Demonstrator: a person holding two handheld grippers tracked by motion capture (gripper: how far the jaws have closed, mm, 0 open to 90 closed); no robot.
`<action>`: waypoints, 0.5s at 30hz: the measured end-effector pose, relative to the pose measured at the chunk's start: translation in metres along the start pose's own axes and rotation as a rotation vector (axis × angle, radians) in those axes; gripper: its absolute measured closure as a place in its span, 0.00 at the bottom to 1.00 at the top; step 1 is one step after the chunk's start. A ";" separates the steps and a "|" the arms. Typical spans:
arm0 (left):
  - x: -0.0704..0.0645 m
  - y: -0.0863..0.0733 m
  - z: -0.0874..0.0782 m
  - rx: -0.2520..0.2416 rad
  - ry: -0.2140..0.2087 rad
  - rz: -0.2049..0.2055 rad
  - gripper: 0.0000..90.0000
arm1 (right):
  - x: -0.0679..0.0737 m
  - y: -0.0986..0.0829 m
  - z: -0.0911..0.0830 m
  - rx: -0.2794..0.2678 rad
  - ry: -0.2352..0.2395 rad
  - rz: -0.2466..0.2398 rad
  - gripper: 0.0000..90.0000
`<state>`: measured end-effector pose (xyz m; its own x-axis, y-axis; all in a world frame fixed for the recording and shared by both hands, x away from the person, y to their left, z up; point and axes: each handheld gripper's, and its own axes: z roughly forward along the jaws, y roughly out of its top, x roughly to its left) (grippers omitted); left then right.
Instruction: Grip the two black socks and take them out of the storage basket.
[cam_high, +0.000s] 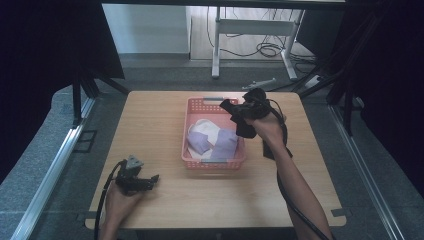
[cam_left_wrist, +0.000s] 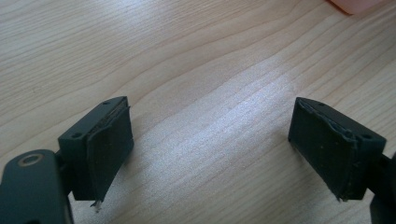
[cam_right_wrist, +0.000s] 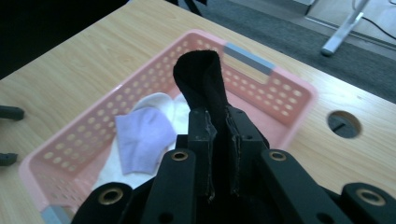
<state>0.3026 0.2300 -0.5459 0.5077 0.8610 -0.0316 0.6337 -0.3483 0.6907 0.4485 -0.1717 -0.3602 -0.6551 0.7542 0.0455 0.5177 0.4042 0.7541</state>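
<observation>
High view: a black cloth is held pinched in the right gripper above the pink basket's right rim; the left gripper is rested on the table, well apart.
Left gripper view: jaws are spread wide over bare wood.
Right gripper view: jaws are clamped on the black cloth; lilac cloth and white cloth are seen lying in the basket.
</observation>
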 end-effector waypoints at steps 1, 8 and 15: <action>0.000 0.000 0.000 0.002 -0.001 0.003 0.15 | -0.003 -0.002 -0.003 -0.003 -0.007 0.008 0.90; 0.000 0.000 0.000 0.002 -0.002 0.003 0.15 | -0.027 -0.015 -0.020 -0.010 -0.062 0.050 0.90; 0.000 0.000 0.000 0.002 -0.002 0.003 0.15 | -0.047 -0.026 -0.038 -0.015 -0.110 0.090 0.89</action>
<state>0.3025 0.2302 -0.5458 0.5104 0.8594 -0.0312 0.6335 -0.3512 0.6894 0.4446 -0.2370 -0.3572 -0.5416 0.8396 0.0415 0.5626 0.3253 0.7600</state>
